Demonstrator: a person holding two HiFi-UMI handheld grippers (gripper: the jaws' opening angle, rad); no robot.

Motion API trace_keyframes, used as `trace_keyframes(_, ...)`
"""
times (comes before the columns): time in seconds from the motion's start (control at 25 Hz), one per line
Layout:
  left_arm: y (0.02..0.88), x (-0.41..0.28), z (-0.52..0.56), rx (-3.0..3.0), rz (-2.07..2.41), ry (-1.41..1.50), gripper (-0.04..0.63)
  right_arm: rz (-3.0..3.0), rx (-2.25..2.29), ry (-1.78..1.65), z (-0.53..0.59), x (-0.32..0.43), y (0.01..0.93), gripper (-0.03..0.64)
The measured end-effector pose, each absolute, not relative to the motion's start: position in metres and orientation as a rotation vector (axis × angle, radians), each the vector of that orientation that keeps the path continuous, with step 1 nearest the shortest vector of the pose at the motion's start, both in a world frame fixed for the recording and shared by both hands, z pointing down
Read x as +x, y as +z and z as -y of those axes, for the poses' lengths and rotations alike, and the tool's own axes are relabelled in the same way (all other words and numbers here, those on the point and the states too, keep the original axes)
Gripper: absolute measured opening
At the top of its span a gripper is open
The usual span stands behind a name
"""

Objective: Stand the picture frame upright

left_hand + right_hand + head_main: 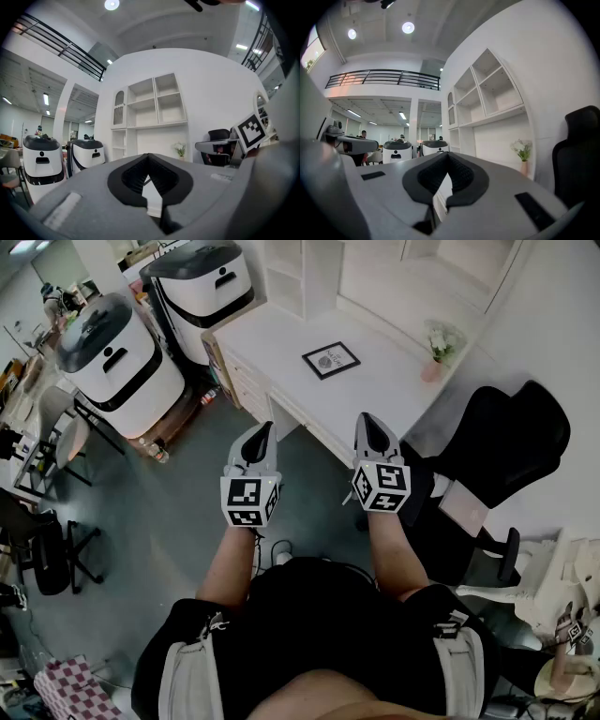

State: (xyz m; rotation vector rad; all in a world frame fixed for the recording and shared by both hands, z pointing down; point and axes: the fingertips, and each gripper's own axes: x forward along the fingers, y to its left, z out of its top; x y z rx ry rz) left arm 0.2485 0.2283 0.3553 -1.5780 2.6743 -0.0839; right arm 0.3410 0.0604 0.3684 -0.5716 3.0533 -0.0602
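A black picture frame (330, 360) lies flat on the white desk (281, 343), near its middle. Both grippers hang in the air in front of the desk, short of its edge and well away from the frame. My left gripper (263, 430) is shut with nothing between its jaws. My right gripper (368, 418) is also shut and empty. In the left gripper view the left gripper (149, 157) points level at the desk and shelves. The right gripper (448, 156) in its own view points the same way. The frame shows in neither gripper view.
A small pink vase with flowers (438, 351) stands at the desk's right end. White shelves (298, 273) rise behind the desk. A black office chair (497, 442) stands at the right. Two large white machines (122, 357) stand left of the desk.
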Motion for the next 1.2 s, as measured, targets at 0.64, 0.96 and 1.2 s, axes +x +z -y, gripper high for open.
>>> trace_keyframes(0.64,0.36,0.232,-0.254,-1.628,-2.701,0.021,0.014,-3.047,-0.567,0.01,-0.094,0.326,0.367,0.0)
trace_keyframes(0.96,0.37,0.214,-0.283,-1.661,-2.68,0.042,0.014,-3.038,-0.601,-0.018,-0.121,0.314,0.376,0.0)
trace_keyframes(1.2,0.372,0.2,-0.291,-1.687,-2.682,0.034,0.014,-3.029,-0.627,-0.019,-0.129,0.304,0.375,0.0)
